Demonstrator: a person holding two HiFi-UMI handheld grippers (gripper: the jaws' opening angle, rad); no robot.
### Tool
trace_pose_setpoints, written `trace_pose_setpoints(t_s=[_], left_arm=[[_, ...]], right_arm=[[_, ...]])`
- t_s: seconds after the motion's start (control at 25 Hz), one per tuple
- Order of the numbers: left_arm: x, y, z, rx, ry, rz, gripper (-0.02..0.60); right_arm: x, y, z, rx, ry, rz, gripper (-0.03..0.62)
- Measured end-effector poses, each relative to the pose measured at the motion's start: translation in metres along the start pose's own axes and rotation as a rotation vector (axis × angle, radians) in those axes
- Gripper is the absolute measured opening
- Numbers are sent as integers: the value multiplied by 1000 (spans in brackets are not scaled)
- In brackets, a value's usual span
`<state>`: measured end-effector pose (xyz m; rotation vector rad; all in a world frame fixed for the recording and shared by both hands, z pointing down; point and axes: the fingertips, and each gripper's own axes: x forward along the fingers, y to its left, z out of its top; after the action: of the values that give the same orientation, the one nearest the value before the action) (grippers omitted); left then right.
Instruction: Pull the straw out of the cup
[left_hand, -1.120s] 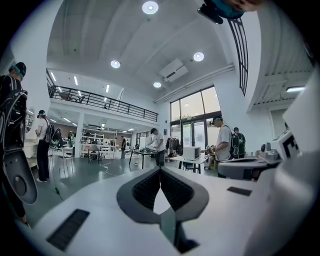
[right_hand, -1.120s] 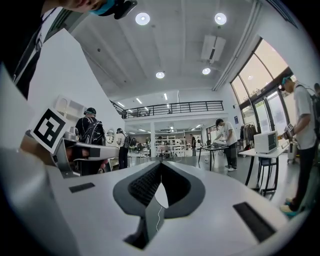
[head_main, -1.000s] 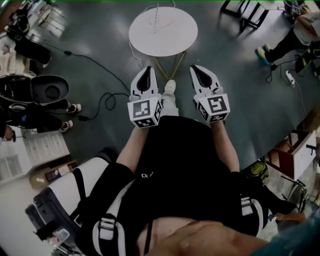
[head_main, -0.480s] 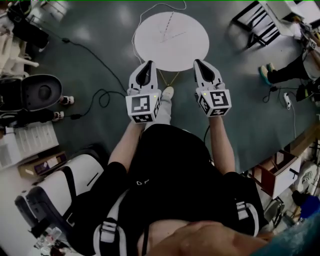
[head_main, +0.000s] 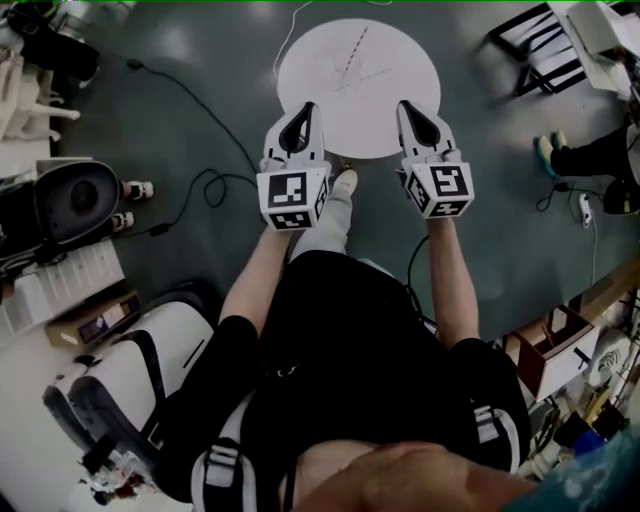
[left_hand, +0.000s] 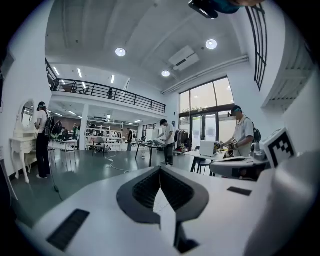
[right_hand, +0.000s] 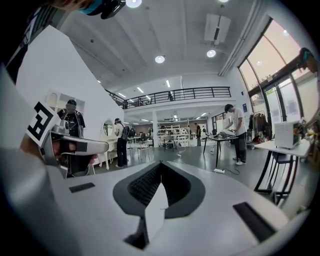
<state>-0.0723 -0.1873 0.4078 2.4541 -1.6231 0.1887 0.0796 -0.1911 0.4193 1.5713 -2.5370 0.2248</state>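
Note:
A round white table (head_main: 400, 130) stands just ahead of the person's feet in the head view. Two thin pale straws (head_main: 352, 50) lie or lean on its top; I cannot make out a cup. My left gripper (head_main: 308, 106) and right gripper (head_main: 405, 104) are held side by side over the table's near edge, both shut with nothing between the jaws. In the left gripper view the gripper (left_hand: 160, 169) points level across a large hall, and the right gripper (right_hand: 161, 164) does the same in its own view. Neither gripper view shows the tabletop.
Black cables (head_main: 200, 185) trail over the grey floor at the left. A round dark case (head_main: 75, 200) and a white bag (head_main: 120, 370) sit at the left. A dark chair frame (head_main: 540, 50) and another person's legs (head_main: 590, 155) are at the right.
Both grippers have moved forward and now reach over the table's near edge. The table sits closer and more to the right in the head view. The jaws stay shut.

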Motion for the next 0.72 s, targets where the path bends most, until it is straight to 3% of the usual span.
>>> trace_pose_setpoints(t_s=[0.4, 0.72], left_arm=[[58, 27, -22, -46, 70, -1, 9], [107, 43, -31, -53, 142, -30, 9]], right_arm=[[60, -27, -9, 11, 79, 1, 17], [112, -44, -7, 113, 101, -20, 17]])
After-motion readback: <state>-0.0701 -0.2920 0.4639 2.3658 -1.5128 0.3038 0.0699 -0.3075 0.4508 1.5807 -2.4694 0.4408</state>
